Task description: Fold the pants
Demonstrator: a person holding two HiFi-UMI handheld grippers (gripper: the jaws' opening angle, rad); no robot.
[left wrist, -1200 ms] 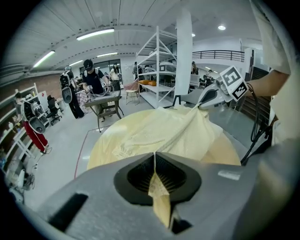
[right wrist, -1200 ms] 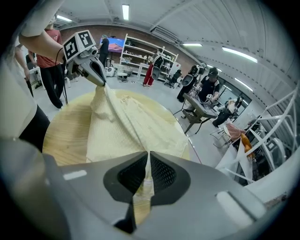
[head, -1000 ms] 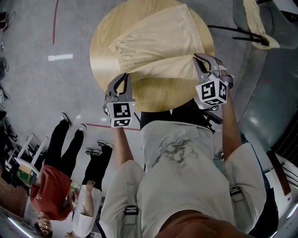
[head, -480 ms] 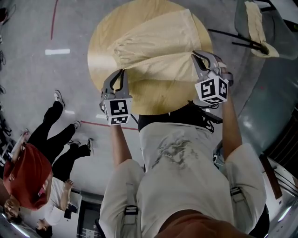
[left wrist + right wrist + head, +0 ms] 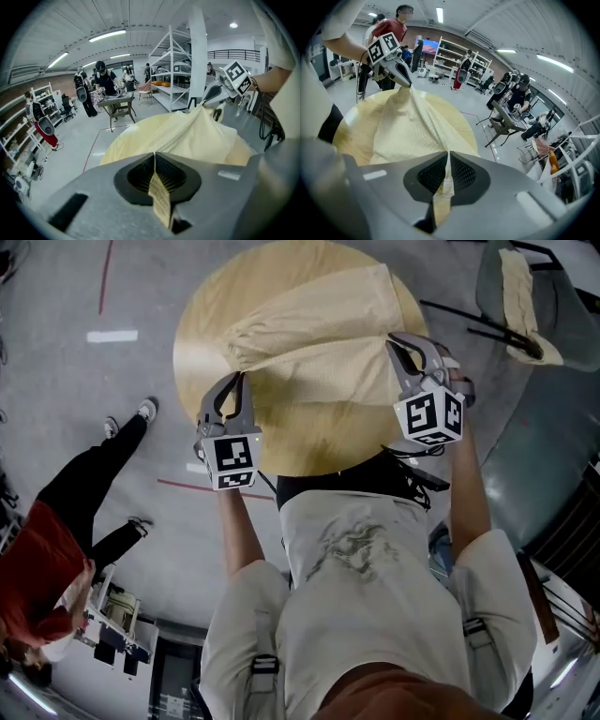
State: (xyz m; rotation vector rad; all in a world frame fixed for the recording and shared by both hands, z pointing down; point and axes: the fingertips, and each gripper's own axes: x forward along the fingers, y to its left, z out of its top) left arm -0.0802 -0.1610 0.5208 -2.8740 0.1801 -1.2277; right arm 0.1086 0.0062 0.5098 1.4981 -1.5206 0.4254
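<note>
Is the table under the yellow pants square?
No, in the head view the table under the pants has a round wooden top.

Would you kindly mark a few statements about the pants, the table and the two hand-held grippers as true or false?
1. The pants lie on a round wooden table. True.
2. The left hand-held gripper is open and empty. False: its jaws are shut on the pants' fabric.
3. The right hand-held gripper is shut on the pants. True.
4. The pants are dark blue. False: they are pale yellow.
5. The chair beside the table is bare. False: a pale cloth lies over it.
</note>
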